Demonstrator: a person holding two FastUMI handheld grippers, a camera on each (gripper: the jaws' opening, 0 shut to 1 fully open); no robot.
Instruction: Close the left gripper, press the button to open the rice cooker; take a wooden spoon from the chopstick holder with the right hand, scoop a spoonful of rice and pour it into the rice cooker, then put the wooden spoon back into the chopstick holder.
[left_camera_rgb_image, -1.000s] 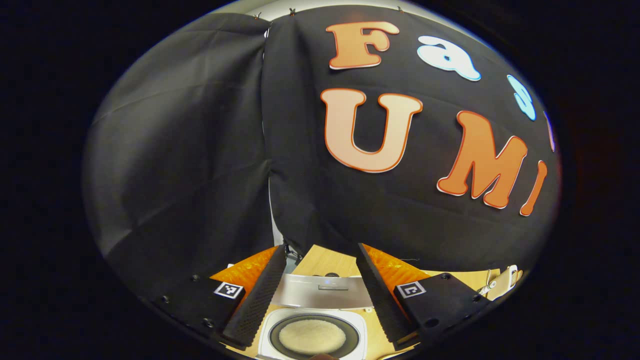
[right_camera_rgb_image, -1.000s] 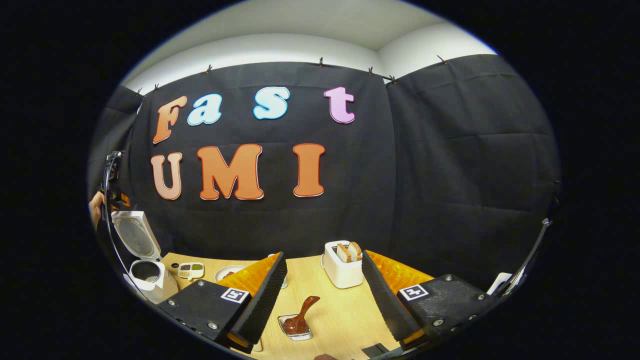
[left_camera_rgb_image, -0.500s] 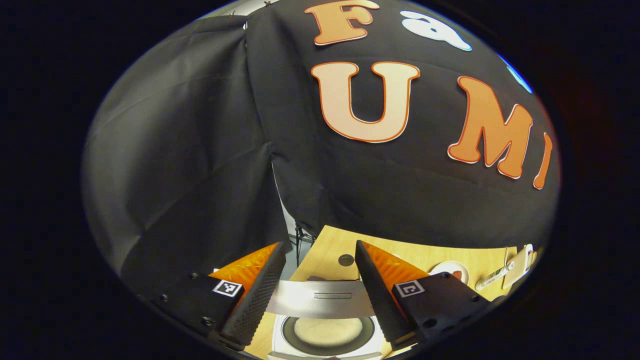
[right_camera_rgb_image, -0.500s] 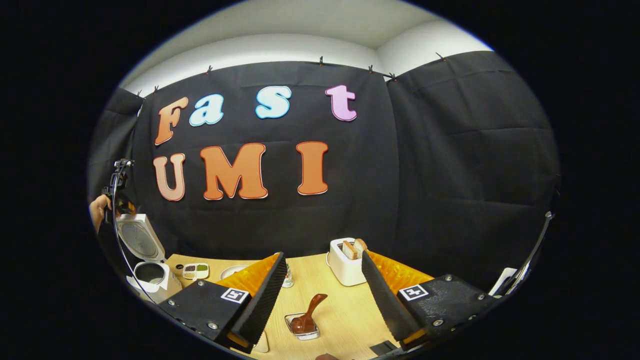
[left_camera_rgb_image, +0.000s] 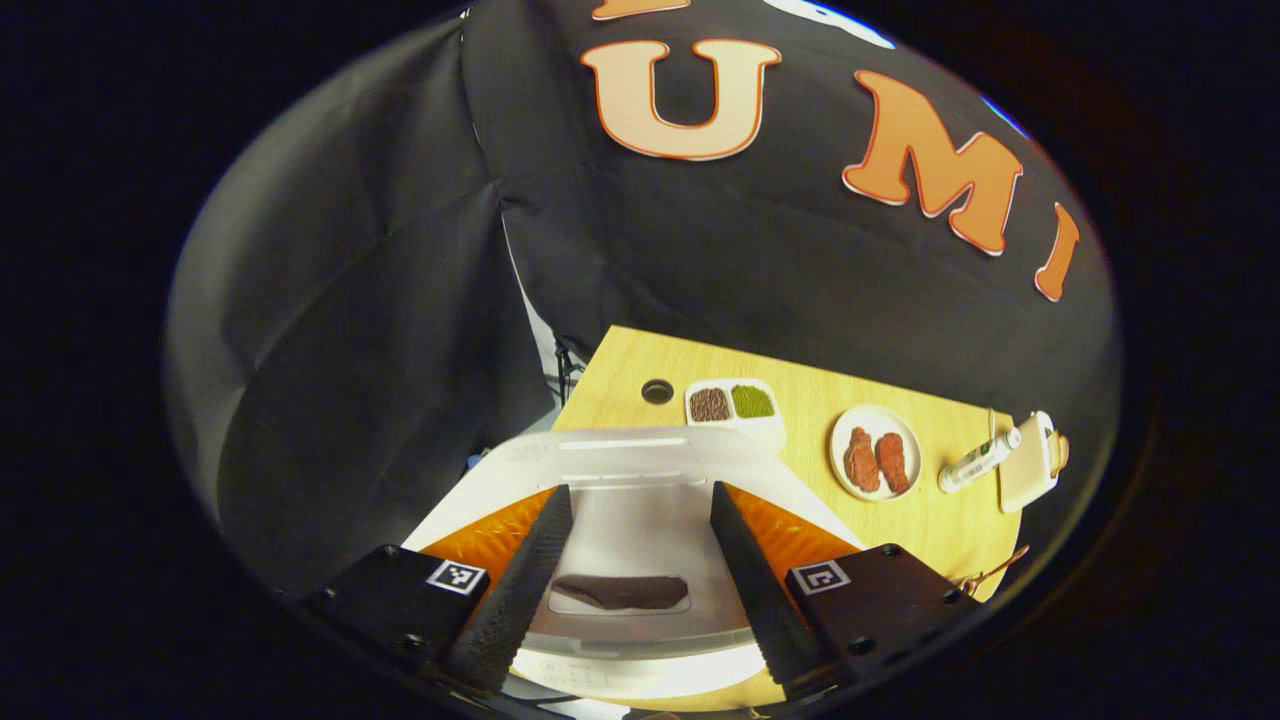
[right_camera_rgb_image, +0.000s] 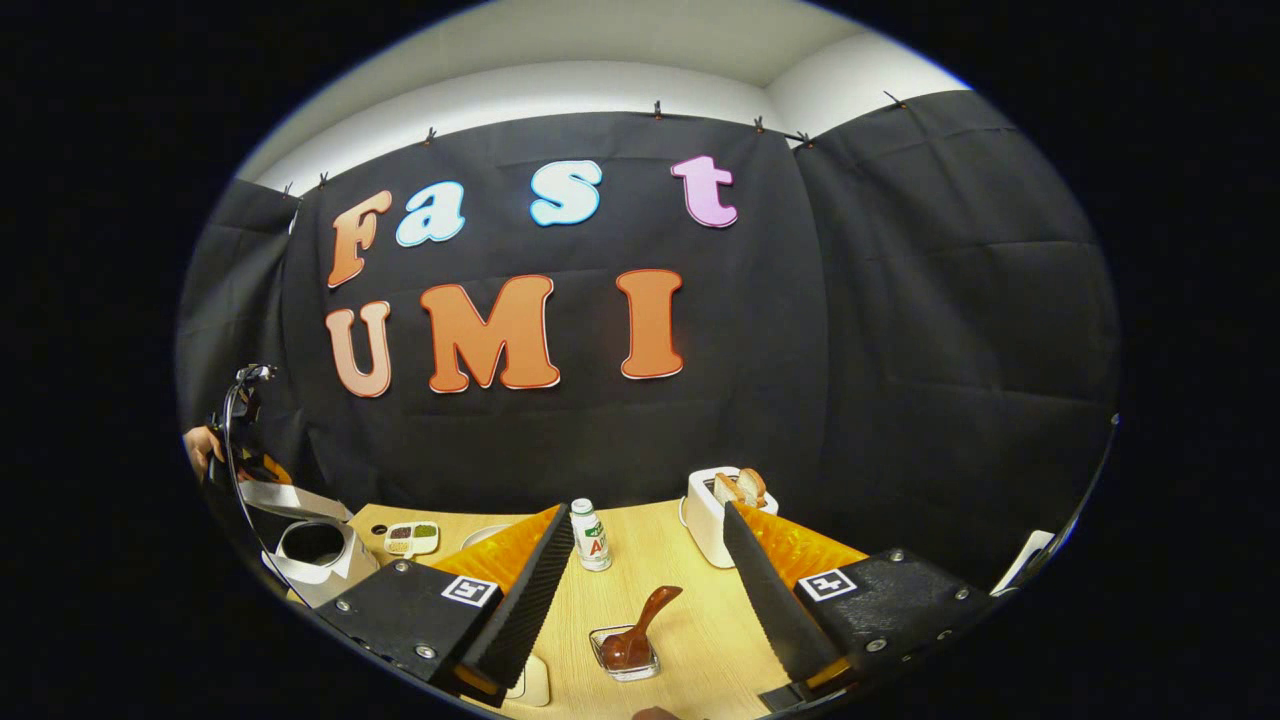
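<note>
At the surface's (right_camera_rgb_image: 600, 610) left end, the rice cooker (right_camera_rgb_image: 315, 550) lid (left_camera_rgb_image: 620, 520) has swung down over the pot since a second ago, suggesting the scooping is finished. Left tongs (left_camera_rgb_image: 632, 580) and right tongs (right_camera_rgb_image: 645, 600) are both released. One wooden spoon (right_camera_rgb_image: 640, 635) rests in its holder (right_camera_rgb_image: 625, 655), beside one bottle (right_camera_rgb_image: 592, 535) and one toaster (right_camera_rgb_image: 725, 515).

Left gripper (left_camera_rgb_image: 630, 570) held pointing steeply down, fingers (left_camera_rgb_image: 520, 580) spread wide with nothing clamped, right gripper (right_camera_rgb_image: 640, 590) held more level, jaws likewise parted and empty, a hand (right_camera_rgb_image: 203, 450) seen far left in the right gripper view.
</note>
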